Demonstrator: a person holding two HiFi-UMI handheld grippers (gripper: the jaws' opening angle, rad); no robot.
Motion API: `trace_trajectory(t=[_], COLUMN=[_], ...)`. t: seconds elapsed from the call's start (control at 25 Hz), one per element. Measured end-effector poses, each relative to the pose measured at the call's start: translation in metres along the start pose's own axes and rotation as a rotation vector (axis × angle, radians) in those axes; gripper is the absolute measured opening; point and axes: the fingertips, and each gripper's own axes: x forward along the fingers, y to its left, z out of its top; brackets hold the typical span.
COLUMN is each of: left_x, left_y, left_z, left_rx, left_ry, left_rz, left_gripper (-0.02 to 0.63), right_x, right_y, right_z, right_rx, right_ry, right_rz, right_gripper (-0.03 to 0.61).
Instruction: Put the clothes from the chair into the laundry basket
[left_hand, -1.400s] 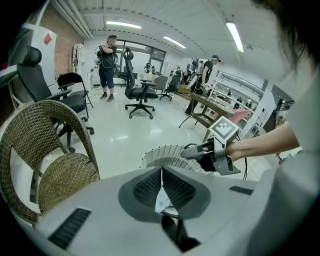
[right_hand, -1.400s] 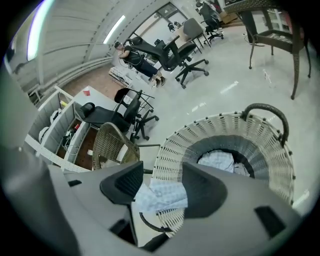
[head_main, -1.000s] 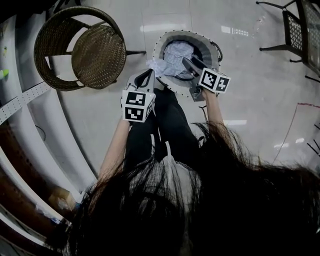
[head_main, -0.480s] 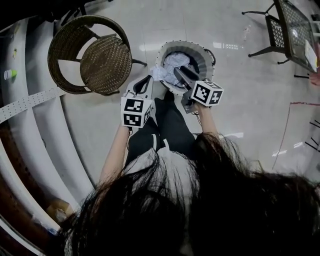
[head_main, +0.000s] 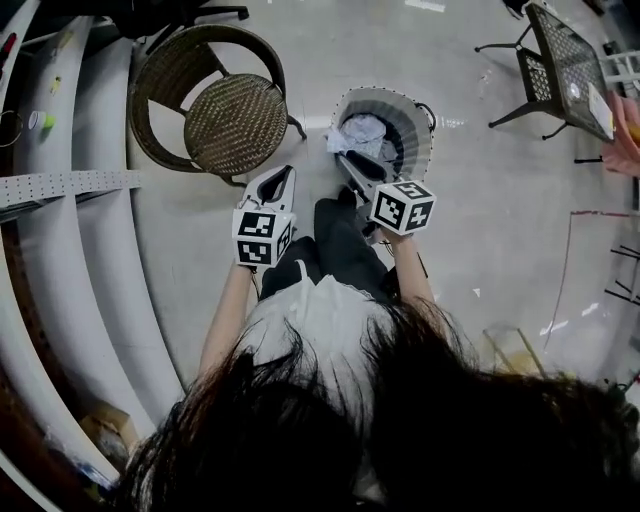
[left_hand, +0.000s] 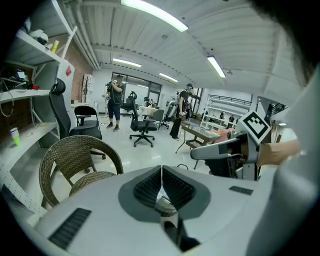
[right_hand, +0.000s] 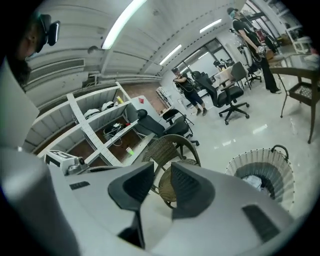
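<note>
The wicker chair (head_main: 235, 120) stands at the upper left with its seat bare. To its right, the grey laundry basket (head_main: 412, 120) holds pale clothes (head_main: 362, 135). My left gripper (head_main: 288, 172) hovers between chair and basket, shut with nothing in it; the left gripper view shows its tips (left_hand: 161, 170) meeting. My right gripper (head_main: 345, 160) hangs just short of the basket's near rim. Its jaws (right_hand: 162, 172) have just been closing and keep a narrow gap with nothing between them. The right gripper view shows the chair (right_hand: 172, 165) through that gap and the basket (right_hand: 260, 167) to the right.
White curved shelving (head_main: 60, 185) runs along the left. A black metal chair (head_main: 560, 60) stands at the upper right. The person's dark-trousered legs (head_main: 335, 240) are below the grippers. Office chairs (left_hand: 142, 127) and standing people (left_hand: 116, 100) are far off across the glossy floor.
Both grippers have drawn back from the basket toward the person and risen. The right gripper, which was over the clothes with wide jaws, has narrowed its jaws. The clothes stay in the basket.
</note>
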Motion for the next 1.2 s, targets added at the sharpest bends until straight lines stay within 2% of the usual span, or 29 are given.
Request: trace_trajectory(t=[0.28, 0.6, 0.96, 1.2], left_x=[-0.081, -0.145, -0.183, -0.194], left_y=[0.014, 0.019, 0.022, 0.012], left_z=[-0.039, -0.075, -0.064, -0.064], left_rx=[-0.022, -0.059, -0.082, -0.076], left_ry=[-0.038, -0.079, -0.17, -0.181], left_rz=[0.027, 0.038, 0.054, 0.052], left_gripper=[0.021, 0.021, 0.021, 0.021], right_x=[-0.016, -0.041, -0.054, -0.051], right_y=[0.082, 0.141, 0.195, 0.219], right_z=[-0.046, -0.088, -0.113, -0.121], right_rx=[-0.033, -0.056, -0.188, -0.235], right_ry=[-0.004, -0.023, 0.006, 0.051], right_rz=[0.041, 0.048, 0.091, 0.149], right_gripper=[0.11, 0.107, 0.092, 0.083])
